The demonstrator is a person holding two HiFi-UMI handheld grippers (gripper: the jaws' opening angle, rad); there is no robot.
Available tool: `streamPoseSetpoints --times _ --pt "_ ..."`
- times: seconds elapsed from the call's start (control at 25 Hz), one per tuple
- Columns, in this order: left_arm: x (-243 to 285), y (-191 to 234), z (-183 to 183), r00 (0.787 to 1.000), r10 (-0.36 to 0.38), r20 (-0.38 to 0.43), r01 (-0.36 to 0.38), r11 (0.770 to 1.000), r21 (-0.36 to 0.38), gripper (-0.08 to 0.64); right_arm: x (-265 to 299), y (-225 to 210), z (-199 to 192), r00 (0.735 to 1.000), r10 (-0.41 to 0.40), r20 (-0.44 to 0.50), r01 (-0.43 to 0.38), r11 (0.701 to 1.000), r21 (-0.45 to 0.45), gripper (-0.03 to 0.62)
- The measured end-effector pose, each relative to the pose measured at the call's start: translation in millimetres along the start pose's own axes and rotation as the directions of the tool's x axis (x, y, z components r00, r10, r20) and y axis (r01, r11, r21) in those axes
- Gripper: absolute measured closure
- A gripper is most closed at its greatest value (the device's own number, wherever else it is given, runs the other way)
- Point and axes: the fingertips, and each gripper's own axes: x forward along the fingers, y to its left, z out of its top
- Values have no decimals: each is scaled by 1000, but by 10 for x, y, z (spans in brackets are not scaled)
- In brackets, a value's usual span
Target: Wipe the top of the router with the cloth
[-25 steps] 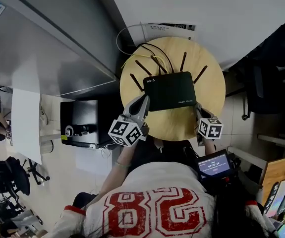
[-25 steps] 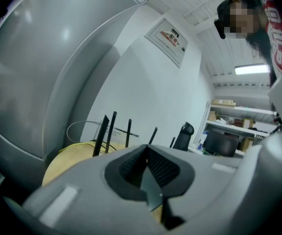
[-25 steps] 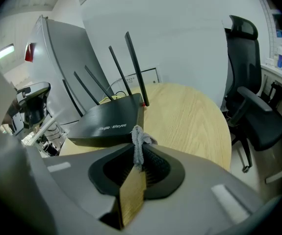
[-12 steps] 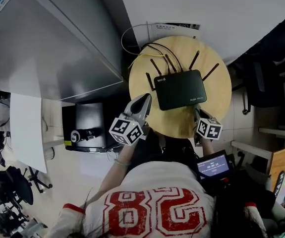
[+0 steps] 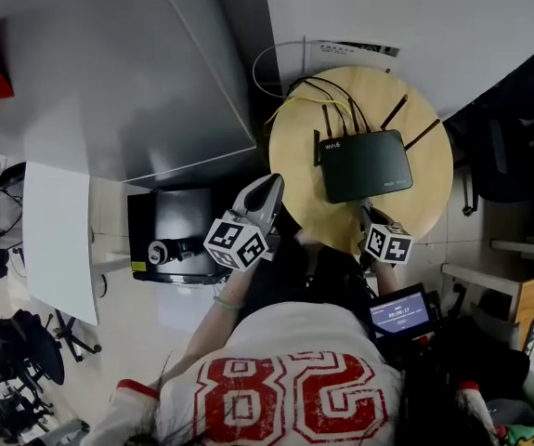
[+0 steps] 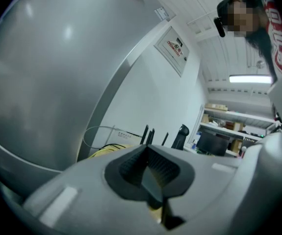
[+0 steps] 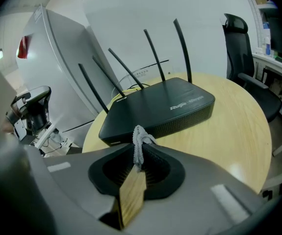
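Note:
The black router (image 5: 364, 163) with several upright antennas lies on a round wooden table (image 5: 420, 203). In the right gripper view the router (image 7: 158, 106) sits just ahead of the jaws. My right gripper (image 7: 137, 155) is shut on a small grey cloth (image 7: 140, 142), whose twisted end pokes up between the pads, a little short of the router's near edge. In the head view the right gripper (image 5: 369, 216) is at the table's near rim. My left gripper (image 5: 268, 186) is shut and empty, off the table's left edge. In the left gripper view only the antenna tips (image 6: 148, 133) show.
A big grey cabinet (image 5: 136, 63) stands left of the table, with a black box (image 5: 169, 235) on the floor below it. Cables (image 5: 318, 91) run behind the router. A black office chair (image 7: 239, 43) stands at the right. A small lit screen (image 5: 401, 312) is near my right side.
The left gripper, which was by the router's left corner, is now off the table's left edge. The right gripper stays at the near rim with the cloth.

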Motion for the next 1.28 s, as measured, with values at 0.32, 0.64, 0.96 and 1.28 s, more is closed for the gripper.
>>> streamPoseSetpoints --times 0.32,0.64,0.96,1.28 --pt "-123 77 -1 999 -36 -11 36 999 -3 561 117 495 -164 998 57 -33 -58 997 -53 549" --pt "-210 17 -59 993 -106 -53 106 994 -3 561 154 723 -237 996 75 -48 -78 993 -84 549" --pt "-217 -16 -77 988 -140 -69 141 990 7 561 157 1115 -58 991 134 -27 -137 981 -136 549" --pt "-232 45 -128 984 -147 -102 148 989 2 563 366 1240 283 989 150 -4 -149 981 -127 549"
